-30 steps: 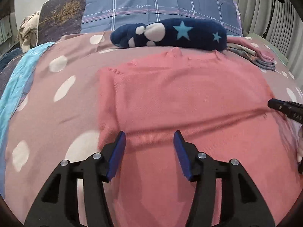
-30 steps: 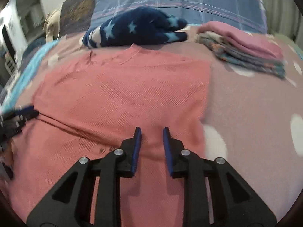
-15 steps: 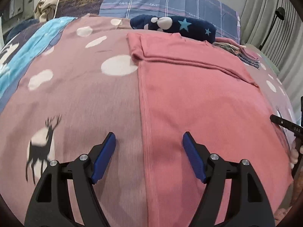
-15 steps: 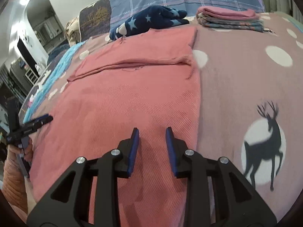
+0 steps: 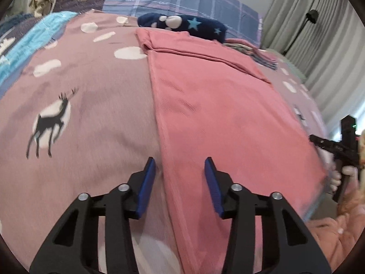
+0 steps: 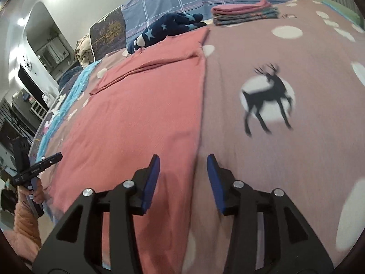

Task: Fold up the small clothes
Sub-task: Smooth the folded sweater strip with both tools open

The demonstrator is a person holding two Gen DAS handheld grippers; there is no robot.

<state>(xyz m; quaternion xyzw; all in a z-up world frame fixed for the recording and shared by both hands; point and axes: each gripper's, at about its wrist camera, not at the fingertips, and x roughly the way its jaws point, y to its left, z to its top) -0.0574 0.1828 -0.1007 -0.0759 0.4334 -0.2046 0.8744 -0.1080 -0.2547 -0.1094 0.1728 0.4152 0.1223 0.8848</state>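
Two grippers: both hang low over the near end of the bed, one at each long edge of the garment.
Bed: mauve cover with white dots and black deer prints; it fills most of both views.
Top: pink knit, spread flat and lengthwise on the cover, its far end already folded into a band across the width. Near hem reaches the bed's near edge.
Pillow: blue plaid, propped at the head of the bed beyond the top.
Plush: navy with pale stars, lying just past the top's far end.
Stack: folded clothes, pink on top, on the cover to the right of the plush and apart from the top.
Left gripper: jaws apart and closing, blue pads straddling the top's left edge; the edge runs between them, no pad pressing on it, so nothing is grasped.
Right gripper: jaws apart and opening, straddling the top's right edge, left pad above pink knit, right pad above the cover; nothing grasped.
Sleeve: peach, quilted, at the lower right of the left view, behind the hand holding the right gripper.
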